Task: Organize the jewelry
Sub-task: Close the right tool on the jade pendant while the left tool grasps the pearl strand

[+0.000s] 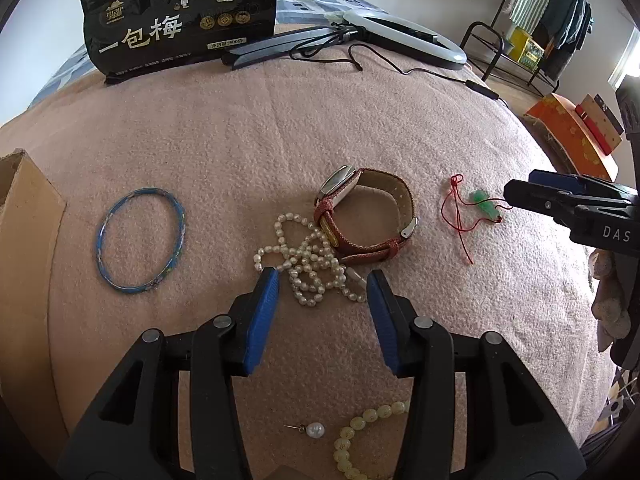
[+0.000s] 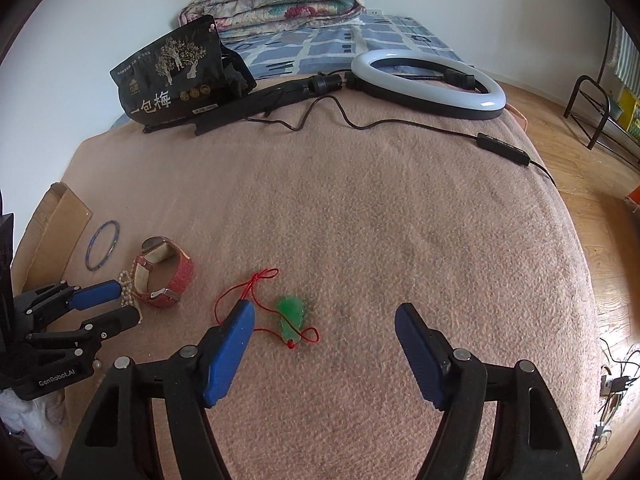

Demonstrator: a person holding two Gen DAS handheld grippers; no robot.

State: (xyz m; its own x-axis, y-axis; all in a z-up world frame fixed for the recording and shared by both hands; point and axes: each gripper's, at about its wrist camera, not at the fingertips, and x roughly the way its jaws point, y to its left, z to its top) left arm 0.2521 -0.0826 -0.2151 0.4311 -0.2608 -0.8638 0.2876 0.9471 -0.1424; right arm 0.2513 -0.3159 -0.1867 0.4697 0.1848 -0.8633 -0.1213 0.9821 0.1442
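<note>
In the left wrist view, the left gripper (image 1: 322,280) stands open over the heap of small white pearl beads (image 1: 308,262), which touches the red leather wristwatch (image 1: 366,214) on the pink blanket (image 1: 240,140). The strand looks light, loose and slippery, so I would pinch a bunch at its near edge.

In the right wrist view, the right gripper (image 2: 324,316) is wide open around the green jade pendant on a thin red cord (image 2: 292,314). The stone is probably hard and brittle; the soft cord seems safer to hold.

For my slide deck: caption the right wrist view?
Open right gripper hovers over jade pendant on pink blanket.
</note>
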